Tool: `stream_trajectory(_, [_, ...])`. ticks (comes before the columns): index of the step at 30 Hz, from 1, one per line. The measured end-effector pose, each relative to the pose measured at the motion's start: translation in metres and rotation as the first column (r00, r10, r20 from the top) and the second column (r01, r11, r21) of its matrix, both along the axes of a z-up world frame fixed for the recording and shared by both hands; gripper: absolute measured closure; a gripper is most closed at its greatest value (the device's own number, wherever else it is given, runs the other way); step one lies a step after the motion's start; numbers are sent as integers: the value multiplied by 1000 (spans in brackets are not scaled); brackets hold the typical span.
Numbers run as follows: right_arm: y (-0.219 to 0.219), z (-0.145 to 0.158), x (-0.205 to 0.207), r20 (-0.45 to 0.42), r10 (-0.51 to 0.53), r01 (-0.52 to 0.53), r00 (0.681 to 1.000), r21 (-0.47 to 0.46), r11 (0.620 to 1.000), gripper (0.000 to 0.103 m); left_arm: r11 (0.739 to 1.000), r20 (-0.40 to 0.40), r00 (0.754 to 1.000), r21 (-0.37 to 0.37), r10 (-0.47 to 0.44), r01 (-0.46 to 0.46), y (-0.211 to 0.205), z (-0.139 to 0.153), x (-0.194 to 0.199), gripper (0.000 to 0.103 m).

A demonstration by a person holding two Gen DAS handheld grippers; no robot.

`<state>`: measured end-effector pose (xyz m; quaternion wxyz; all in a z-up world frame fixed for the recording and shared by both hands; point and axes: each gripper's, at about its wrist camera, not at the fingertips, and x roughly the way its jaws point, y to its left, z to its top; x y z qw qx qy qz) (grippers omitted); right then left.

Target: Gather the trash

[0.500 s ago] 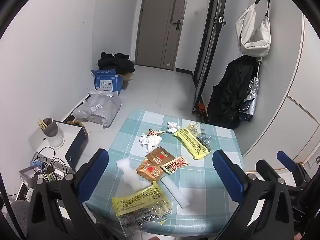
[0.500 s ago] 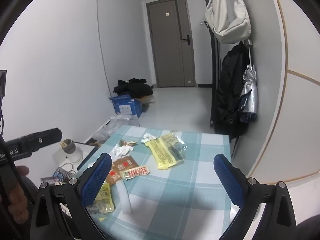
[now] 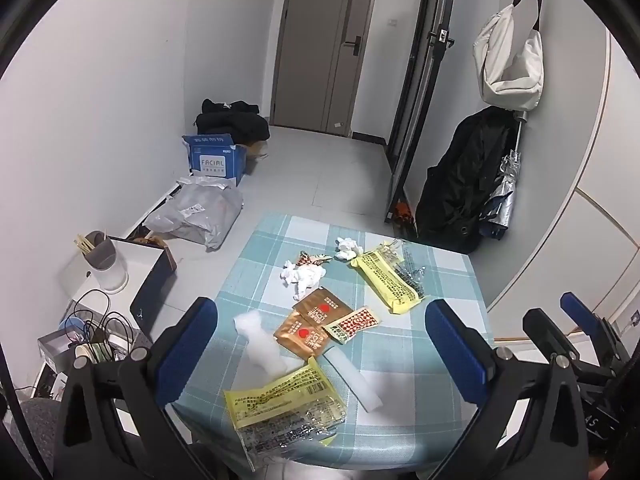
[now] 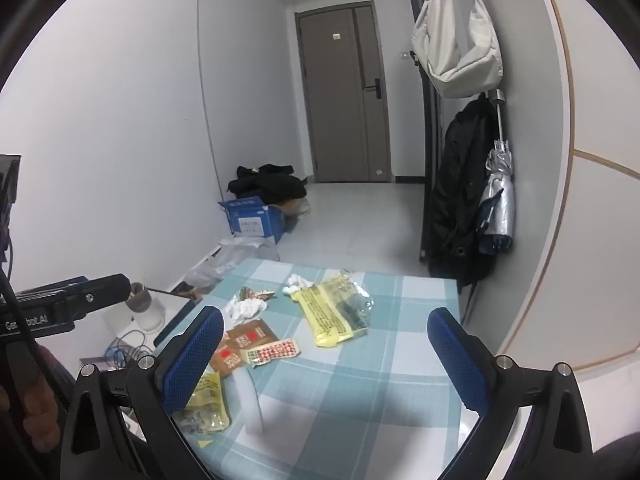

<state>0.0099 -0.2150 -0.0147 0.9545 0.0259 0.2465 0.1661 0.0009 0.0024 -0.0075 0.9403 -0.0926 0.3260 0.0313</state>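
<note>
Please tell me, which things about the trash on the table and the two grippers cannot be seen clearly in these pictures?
- Near yellow wrapper: in the right wrist view the right gripper finger covers part of it.
- Print on both brown packets: too small to read fully.
- Any trash bin: none in either view.
- Table near edge: cut off behind the left gripper in the left wrist view.
- Clear plastic on the far yellow wrapper: contents indistinct.

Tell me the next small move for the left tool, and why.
Probably lower the left tool onto the near yellow wrapper. Both tools are open and empty above the checked table, nothing has been collected yet, and that wrapper lies closest, at the table's near edge between the left tool's fingers. The right tool has bare cloth beneath it.
</note>
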Motion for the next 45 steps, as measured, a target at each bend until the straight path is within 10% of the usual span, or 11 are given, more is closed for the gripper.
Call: stream_trajectory(45, [6,-3,-4,20,10,-9,1000,-46,999,0,1000,-17,1000,-3,11,-11,3,-2,-4,1])
